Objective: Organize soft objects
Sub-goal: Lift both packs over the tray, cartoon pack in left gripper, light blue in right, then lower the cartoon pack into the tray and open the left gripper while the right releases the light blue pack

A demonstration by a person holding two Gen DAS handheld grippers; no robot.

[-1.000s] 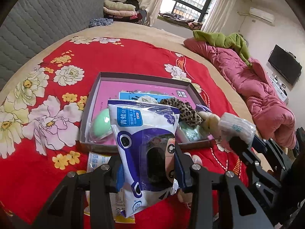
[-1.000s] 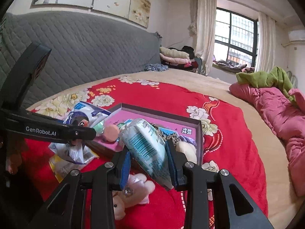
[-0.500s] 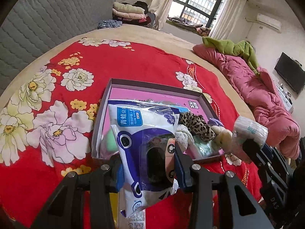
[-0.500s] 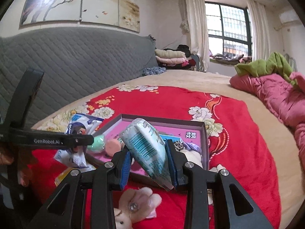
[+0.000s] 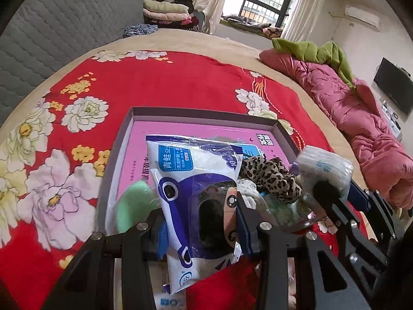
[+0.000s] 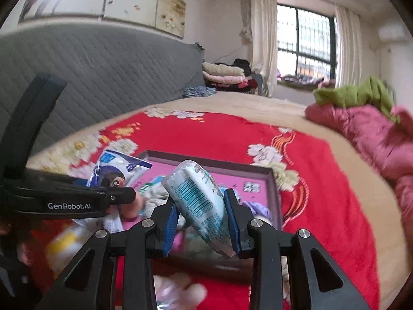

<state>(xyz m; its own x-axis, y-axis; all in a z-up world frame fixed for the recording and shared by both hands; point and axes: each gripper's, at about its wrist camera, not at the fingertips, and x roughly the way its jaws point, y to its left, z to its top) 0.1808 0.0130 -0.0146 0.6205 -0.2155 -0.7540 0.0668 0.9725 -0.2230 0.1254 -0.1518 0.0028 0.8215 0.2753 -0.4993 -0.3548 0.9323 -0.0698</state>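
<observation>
My left gripper (image 5: 200,222) is shut on a white and blue wipes packet (image 5: 196,180) with a frog print, held over the near edge of a shallow grey box (image 5: 206,115) with a pink floor. My right gripper (image 6: 202,219) is shut on a pale green tissue pack (image 6: 198,196) with a barcode, also above the box (image 6: 271,180). Inside the box lie a leopard-print cloth (image 5: 271,173), a green ball (image 5: 134,204) and other soft items. The right gripper with its tissue pack (image 5: 325,168) shows at the right of the left wrist view; the left gripper's packet (image 6: 116,170) shows at the left of the right wrist view.
The box rests on a red flowered blanket (image 5: 167,82) on a bed. A pink plush toy (image 6: 178,294) and a yellow packet (image 6: 64,237) lie on the blanket near the box's front edge. A pink quilt (image 5: 361,118) with a green garment lies to the right, a grey headboard (image 5: 51,31) to the left.
Both grippers have moved forward and slightly down with their packs, so the box now lies closer beneath them. The grips are unchanged.
</observation>
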